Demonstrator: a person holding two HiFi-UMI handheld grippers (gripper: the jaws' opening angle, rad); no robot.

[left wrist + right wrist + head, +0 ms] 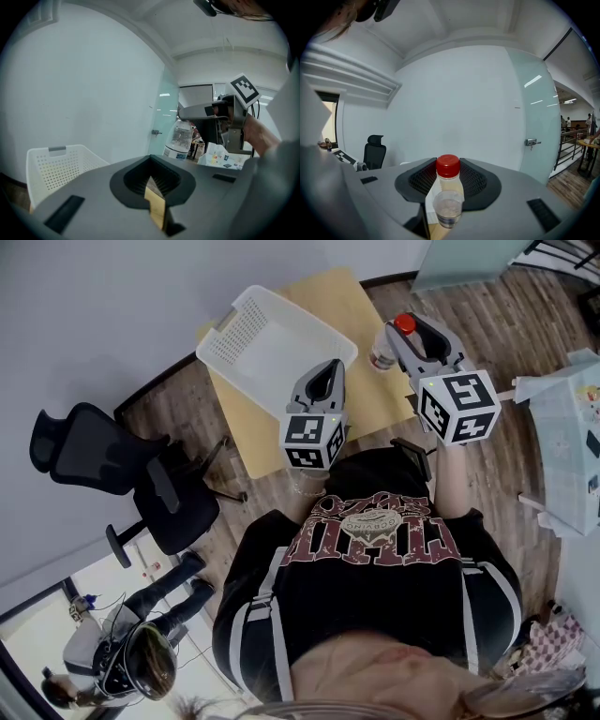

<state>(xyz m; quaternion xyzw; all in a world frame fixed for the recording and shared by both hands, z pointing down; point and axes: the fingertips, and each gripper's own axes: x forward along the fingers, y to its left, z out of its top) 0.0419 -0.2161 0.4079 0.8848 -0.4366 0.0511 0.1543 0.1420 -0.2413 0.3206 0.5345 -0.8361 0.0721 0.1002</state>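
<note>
The person's black shirt [375,587] filled the lower head view. Just past it were two grippers. The right gripper [405,341] had its jaws closed on one red-capped bottle [447,197], held at the edge of the one tan table [375,395]; the bottle's lower end was hard to make out. The left gripper [326,381] had its jaws all but together, with nothing between them. It was near one white basket [262,343], which hid part of the table. One office chair [103,460] stood well apart.

A black office chair [84,451] stands on the plank floor [506,324] left of the wooden tabletop [342,301], and a frosted glass door [529,108] lies beyond.
</note>
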